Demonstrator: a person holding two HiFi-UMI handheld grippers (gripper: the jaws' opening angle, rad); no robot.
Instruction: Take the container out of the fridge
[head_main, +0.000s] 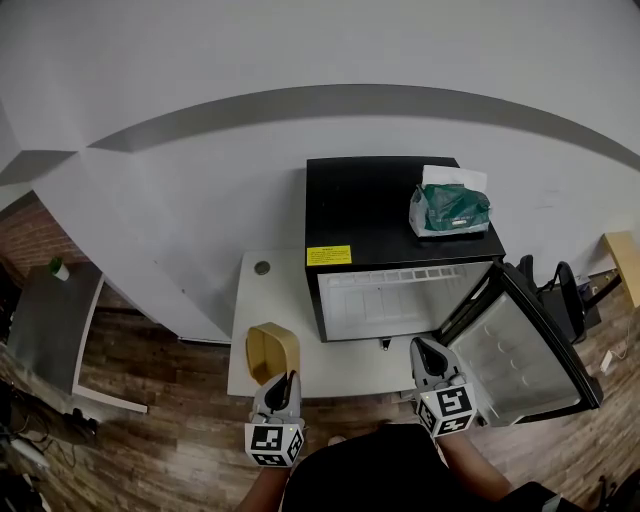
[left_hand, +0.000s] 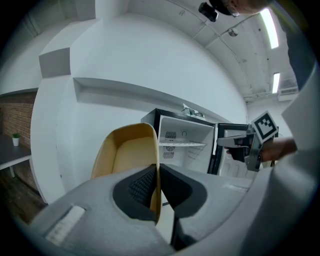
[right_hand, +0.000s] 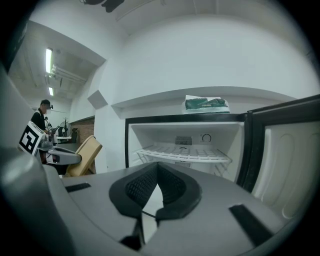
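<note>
Left tool (left_hand: 157, 186) pinching thin side wall of container (left_hand: 125, 155), already out of fridge (right_hand: 185, 145), tilted just ahead of tool over bench (head_main: 280, 310). Right tool (right_hand: 156, 189) pressed together, empty. Risk: single-wall grip could pivot or slip, dropping it.

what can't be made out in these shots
Below the wire shelf in the fridge: right gripper view, the right gripper blocks it.
Print on the yellow label: head view, too small.
What the round thing on the table is: head view, too small.
Lower part of the container: left gripper view, behind the left gripper, shut on its wall.
</note>
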